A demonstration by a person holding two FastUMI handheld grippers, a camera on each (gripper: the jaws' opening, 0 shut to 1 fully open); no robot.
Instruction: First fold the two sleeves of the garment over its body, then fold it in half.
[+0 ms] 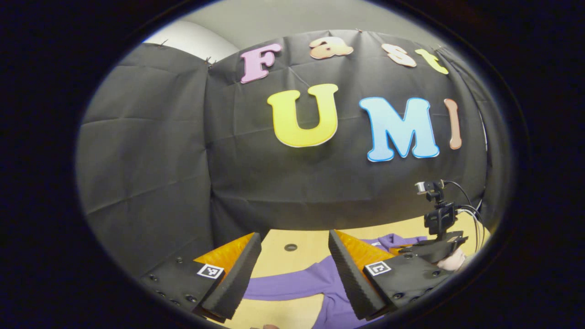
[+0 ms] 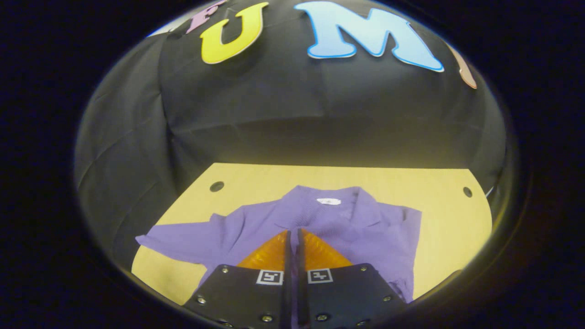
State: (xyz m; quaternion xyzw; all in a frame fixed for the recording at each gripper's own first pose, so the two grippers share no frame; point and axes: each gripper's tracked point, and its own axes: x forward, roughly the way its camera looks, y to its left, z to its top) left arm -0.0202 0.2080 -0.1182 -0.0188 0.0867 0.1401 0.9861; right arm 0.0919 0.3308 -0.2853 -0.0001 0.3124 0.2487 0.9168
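Note:
A purple collared garment (image 2: 352, 219) lies flat on the pale wooden table (image 2: 274, 180), collar toward the wall. One sleeve (image 2: 183, 242) stretches out sideways; the opposite side ends in a straight folded edge (image 2: 417, 237). My right gripper (image 2: 293, 231) hovers over the garment's middle, its fingers closed to a thin slit with purple cloth showing in it. In the left gripper view, my left gripper (image 1: 293, 234) stands open above the outstretched part of the garment (image 1: 297, 285), with nothing between its fingers. The right gripper (image 1: 411, 250), held by a hand (image 1: 452, 261), shows farther off over the cloth.
The table (image 1: 274, 258) has small round holes near its far corners (image 2: 216, 186) (image 2: 466, 191). Black cloth walls stand close behind and beside it. Cables (image 1: 470, 205) run from the camera mounted on the other gripper.

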